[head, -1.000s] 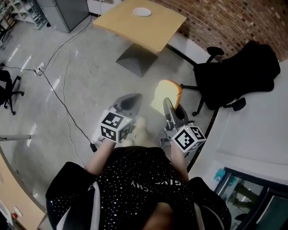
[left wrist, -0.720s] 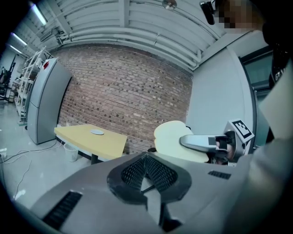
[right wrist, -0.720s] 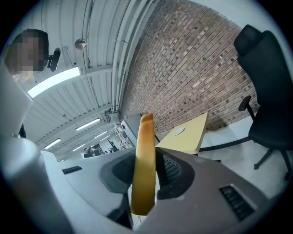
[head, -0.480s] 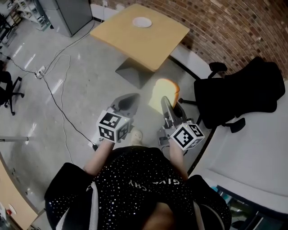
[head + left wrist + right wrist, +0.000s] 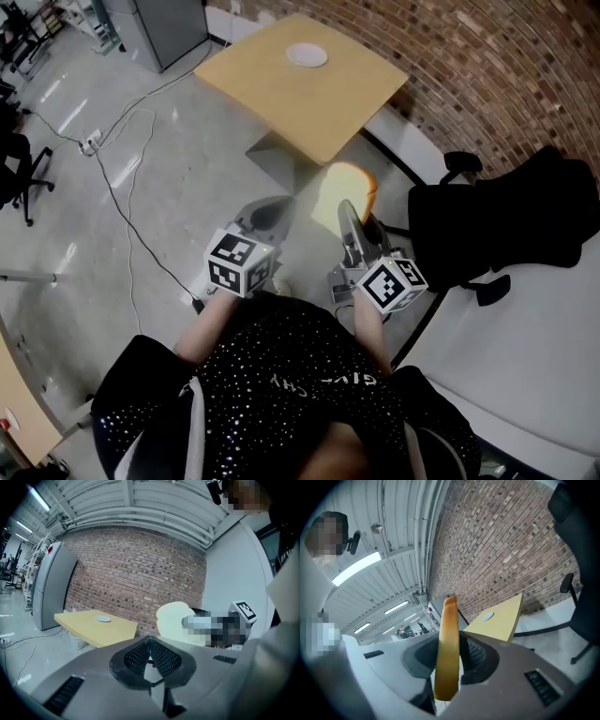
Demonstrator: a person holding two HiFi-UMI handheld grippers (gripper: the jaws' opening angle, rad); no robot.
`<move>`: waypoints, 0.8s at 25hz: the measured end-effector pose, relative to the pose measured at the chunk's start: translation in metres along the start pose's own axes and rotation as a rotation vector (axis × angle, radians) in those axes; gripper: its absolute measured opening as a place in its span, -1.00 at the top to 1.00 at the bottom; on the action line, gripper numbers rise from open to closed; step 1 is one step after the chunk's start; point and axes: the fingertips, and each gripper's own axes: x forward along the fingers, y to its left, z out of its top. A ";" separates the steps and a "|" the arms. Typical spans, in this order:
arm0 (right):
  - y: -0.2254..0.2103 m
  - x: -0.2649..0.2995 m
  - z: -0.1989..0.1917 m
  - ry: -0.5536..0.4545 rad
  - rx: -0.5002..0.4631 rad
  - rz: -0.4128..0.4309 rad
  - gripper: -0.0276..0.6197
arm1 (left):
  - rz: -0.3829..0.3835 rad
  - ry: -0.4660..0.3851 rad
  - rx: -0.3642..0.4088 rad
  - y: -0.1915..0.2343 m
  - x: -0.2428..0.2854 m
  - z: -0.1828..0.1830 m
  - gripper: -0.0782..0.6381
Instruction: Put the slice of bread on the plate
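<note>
My right gripper (image 5: 349,214) clenches the slice of bread (image 5: 345,190) upright mid-frame, over the floor (image 5: 169,206). My left gripper (image 5: 270,212) has its jaws closed, empty. The plate (image 5: 307,55) on the desk (image 5: 281,94), top centre, sits unfilled, so I judge placing remains.

We face the counter (image 5: 319,112), plate (image 5: 307,55) on its far side, brick wall (image 5: 487,66) behind, slice of bread (image 5: 344,195) edge-up in our right claw (image 5: 350,212), left claw (image 5: 270,210) just left of it, chair (image 5: 506,220) off right
</note>
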 end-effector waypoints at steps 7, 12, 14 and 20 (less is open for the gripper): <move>-0.011 0.005 0.011 -0.006 0.005 -0.004 0.63 | 0.012 -0.001 0.005 0.005 0.016 0.006 0.76; -0.016 0.007 0.007 0.020 0.020 -0.010 0.63 | 0.029 0.010 -0.010 0.009 0.017 0.002 0.76; -0.019 0.010 0.004 0.030 0.025 -0.010 0.63 | 0.041 0.013 -0.018 0.012 0.018 -0.001 0.76; -0.022 0.028 0.005 0.052 0.025 0.008 0.63 | 0.067 0.014 -0.039 0.027 0.024 -0.001 0.76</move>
